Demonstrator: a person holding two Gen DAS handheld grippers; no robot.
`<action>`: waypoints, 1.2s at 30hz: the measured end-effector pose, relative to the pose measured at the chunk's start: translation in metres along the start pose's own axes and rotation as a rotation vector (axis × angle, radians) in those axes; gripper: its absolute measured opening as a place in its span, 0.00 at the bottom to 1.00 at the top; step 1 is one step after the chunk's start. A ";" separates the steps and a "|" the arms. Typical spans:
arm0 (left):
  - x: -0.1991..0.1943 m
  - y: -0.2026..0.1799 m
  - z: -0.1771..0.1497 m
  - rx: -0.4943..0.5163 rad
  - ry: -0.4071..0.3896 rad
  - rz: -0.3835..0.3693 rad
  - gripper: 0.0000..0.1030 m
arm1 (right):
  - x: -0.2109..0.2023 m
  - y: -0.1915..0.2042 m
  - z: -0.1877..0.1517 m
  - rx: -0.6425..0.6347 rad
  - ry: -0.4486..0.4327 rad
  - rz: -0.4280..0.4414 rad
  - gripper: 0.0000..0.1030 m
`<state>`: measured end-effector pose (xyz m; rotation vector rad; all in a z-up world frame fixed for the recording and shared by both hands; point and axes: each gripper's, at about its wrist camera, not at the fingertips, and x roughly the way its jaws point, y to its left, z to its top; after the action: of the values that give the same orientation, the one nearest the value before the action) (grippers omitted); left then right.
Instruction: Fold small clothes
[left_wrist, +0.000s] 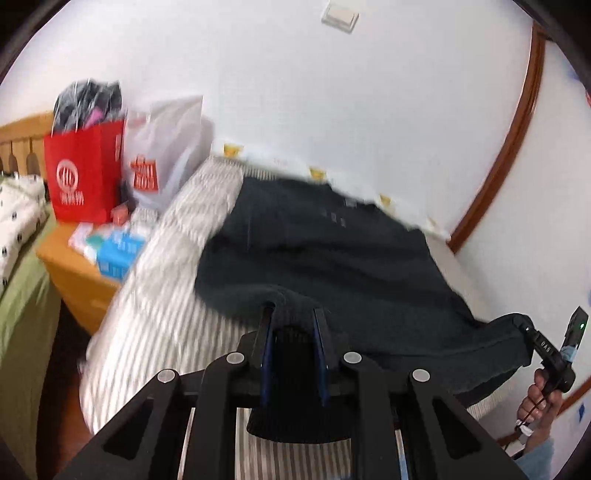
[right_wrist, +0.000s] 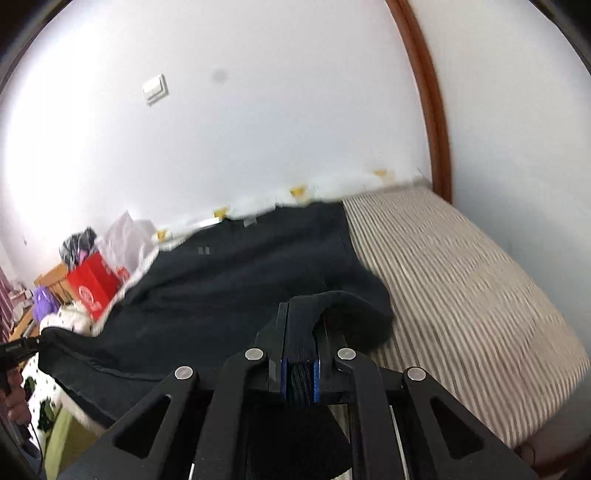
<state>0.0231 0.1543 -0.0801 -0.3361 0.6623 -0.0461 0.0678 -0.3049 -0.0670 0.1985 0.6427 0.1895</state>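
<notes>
A dark navy knit garment (left_wrist: 332, 251) lies spread across a striped bed cover (left_wrist: 170, 295), its near edge lifted off the bed. My left gripper (left_wrist: 293, 314) is shut on the ribbed hem at the garment's near left corner. In the right wrist view my right gripper (right_wrist: 301, 325) is shut on a bunched fold of the same garment (right_wrist: 229, 291) at its near right corner. The right gripper also shows at the far right of the left view (left_wrist: 535, 336), held by a hand (left_wrist: 539, 402), pinching the cloth. The cloth sags between the two grips.
A white wall with a light switch (left_wrist: 340, 14) rises behind the bed. To the left stand a red paper bag (left_wrist: 85, 173), a white plastic bag (left_wrist: 166, 147) and boxes on a wooden bedside table (left_wrist: 74, 273). A brown door frame (right_wrist: 432, 103) runs at the right.
</notes>
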 end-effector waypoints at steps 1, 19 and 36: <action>0.006 0.000 0.012 -0.001 -0.011 0.006 0.17 | 0.007 0.004 0.013 0.004 -0.013 0.003 0.09; 0.199 -0.011 0.121 0.029 0.013 0.154 0.18 | 0.220 -0.001 0.114 0.068 0.100 -0.077 0.09; 0.206 0.003 0.106 0.017 0.119 0.101 0.56 | 0.218 -0.029 0.071 0.078 0.244 -0.174 0.54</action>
<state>0.2502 0.1578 -0.1254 -0.2844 0.7961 0.0250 0.2849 -0.2900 -0.1436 0.1949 0.9066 0.0209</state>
